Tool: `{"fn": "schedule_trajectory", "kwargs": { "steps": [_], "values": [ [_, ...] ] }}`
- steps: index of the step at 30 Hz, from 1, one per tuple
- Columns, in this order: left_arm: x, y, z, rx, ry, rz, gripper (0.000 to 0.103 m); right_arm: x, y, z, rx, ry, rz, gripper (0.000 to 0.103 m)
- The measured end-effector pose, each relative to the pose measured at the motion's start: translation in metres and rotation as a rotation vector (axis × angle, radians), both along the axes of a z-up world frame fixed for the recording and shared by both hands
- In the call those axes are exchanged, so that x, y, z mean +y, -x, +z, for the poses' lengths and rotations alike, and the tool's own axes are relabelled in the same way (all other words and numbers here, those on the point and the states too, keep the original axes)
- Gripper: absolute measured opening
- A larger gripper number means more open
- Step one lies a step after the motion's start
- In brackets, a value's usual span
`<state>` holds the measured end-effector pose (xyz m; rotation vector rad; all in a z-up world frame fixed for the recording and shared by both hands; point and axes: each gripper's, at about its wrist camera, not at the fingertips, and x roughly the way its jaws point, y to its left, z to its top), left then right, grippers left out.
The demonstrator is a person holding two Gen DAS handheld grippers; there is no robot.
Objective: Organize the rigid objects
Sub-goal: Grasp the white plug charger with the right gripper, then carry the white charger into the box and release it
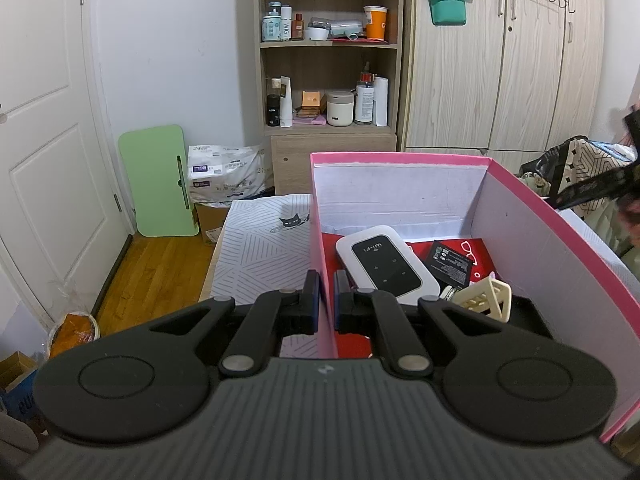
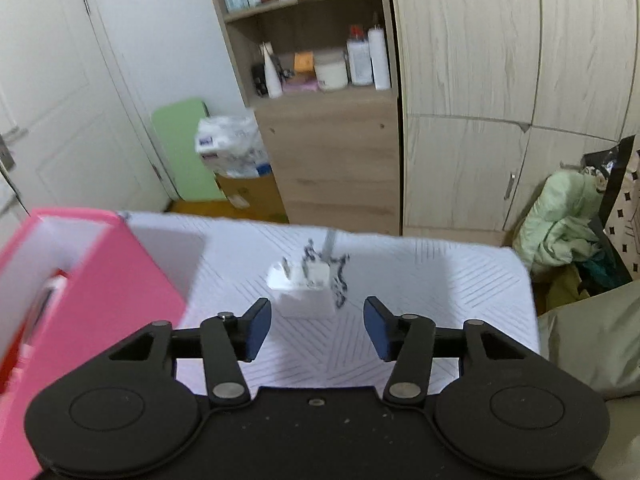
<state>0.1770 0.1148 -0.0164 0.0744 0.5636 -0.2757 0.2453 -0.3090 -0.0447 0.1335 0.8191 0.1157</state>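
My left gripper (image 1: 327,300) is shut on the left wall of an open pink box (image 1: 560,264), one finger outside and one inside. In the box lie a white Wi-Fi router (image 1: 384,264), a black card (image 1: 452,264), a cream hair clip (image 1: 486,300) and a red sheet (image 1: 486,254). My right gripper (image 2: 318,328) stands open over the striped white cloth (image 2: 440,280), with nothing between its blue pads. Just beyond its fingertips a white plug adapter (image 2: 304,284) rests on the cloth, blurred. The pink box (image 2: 116,280) is to its left.
A wooden shelf unit (image 1: 328,60) with bottles and jars stands behind the surface, and a wardrobe (image 1: 500,60) is to its right. A green board (image 1: 160,180) and a tissue pack (image 1: 228,172) lean by the door. Bags and clothes (image 2: 580,220) crowd the right side.
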Motion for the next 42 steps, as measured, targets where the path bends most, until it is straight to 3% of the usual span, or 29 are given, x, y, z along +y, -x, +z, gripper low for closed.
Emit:
{"fn": "schedule_trajectory", "kwargs": {
  "steps": [6, 11, 12, 14, 26, 31, 34, 37, 42],
  "values": [
    [0.0, 0.0, 0.0, 0.002, -0.001, 0.004, 0.006, 0.015, -0.024, -0.027, 0.018, -0.036, 0.011, 0.063],
    [-0.001, -0.001, 0.0, 0.003, -0.017, 0.003, 0.006, 0.023, -0.032, -0.035, -0.003, 0.027, -0.01, 0.065],
    [-0.001, -0.001, 0.0, 0.003, -0.017, 0.004, 0.006, 0.022, -0.032, -0.036, -0.013, 0.036, -0.021, 0.064],
    [-0.002, -0.001, 0.0, 0.004, -0.017, 0.003, 0.006, 0.022, -0.032, -0.035, -0.024, 0.052, -0.025, 0.048],
    [-0.002, -0.003, -0.001, 0.005, -0.016, 0.01, 0.006, 0.016, -0.006, -0.026, 0.023, 0.025, -0.022, 0.048],
    [-0.002, -0.005, -0.003, 0.017, -0.028, 0.009, 0.006, 0.025, 0.018, -0.002, 0.009, 0.016, 0.018, 0.048],
    [-0.002, -0.003, -0.003, 0.011, -0.026, 0.003, 0.006, 0.035, 0.037, 0.025, -0.018, -0.062, 0.075, 0.048],
    [0.001, -0.001, -0.003, 0.008, -0.013, 0.005, 0.006, 0.058, 0.059, 0.058, -0.086, -0.135, 0.191, 0.048],
    [0.002, 0.001, -0.003, 0.003, 0.001, 0.005, 0.006, 0.112, 0.086, 0.094, -0.148, -0.144, 0.393, 0.048]
  ]
}}
